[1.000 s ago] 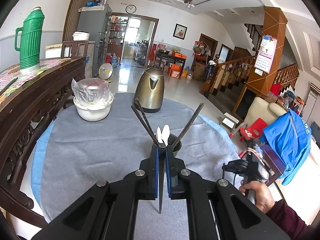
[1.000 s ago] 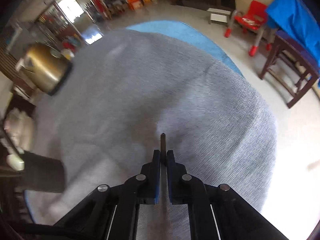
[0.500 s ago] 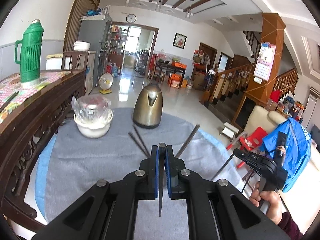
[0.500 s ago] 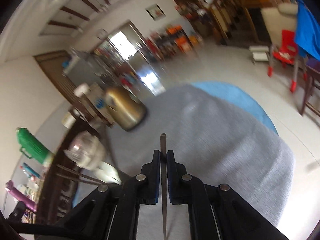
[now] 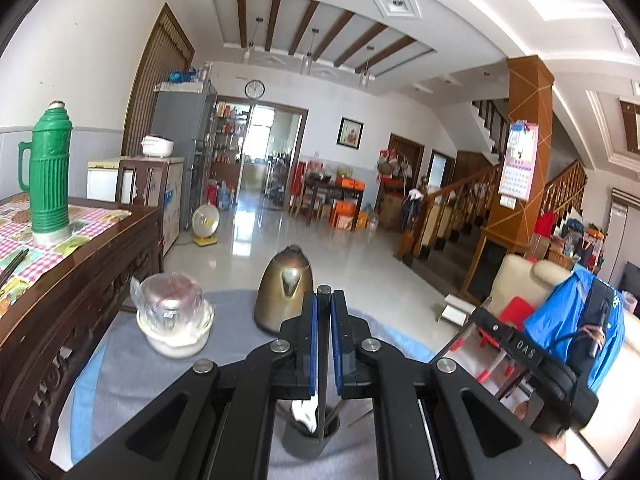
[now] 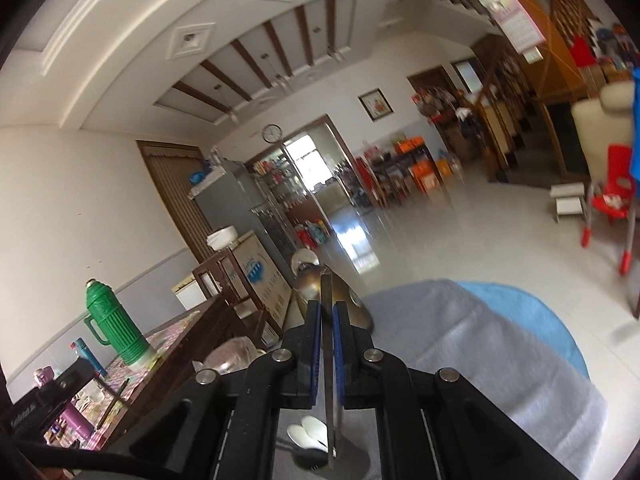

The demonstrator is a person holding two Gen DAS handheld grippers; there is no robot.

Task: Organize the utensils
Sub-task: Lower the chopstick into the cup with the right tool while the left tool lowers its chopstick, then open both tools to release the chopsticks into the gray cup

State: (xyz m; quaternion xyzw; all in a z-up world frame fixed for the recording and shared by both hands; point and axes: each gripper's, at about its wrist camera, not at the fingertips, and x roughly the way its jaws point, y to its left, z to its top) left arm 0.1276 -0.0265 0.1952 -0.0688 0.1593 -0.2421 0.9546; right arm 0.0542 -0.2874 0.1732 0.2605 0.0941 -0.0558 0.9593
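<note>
Left wrist: slim, perhaps metal—chopstick [image 5: 322,364].

Glossy tiled floor [image 5: 304,248], beamed ceiling [image 5: 320,32]

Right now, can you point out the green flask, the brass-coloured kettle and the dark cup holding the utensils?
green flask [image 5: 50,178]: left wrist view, middle of its ribbed body.
brass-coloured kettle [image 5: 282,294]: left wrist view, front of its body, below the spout.
dark cup [image 5: 304,442]: left wrist view, its outer wall below the rim.
</note>
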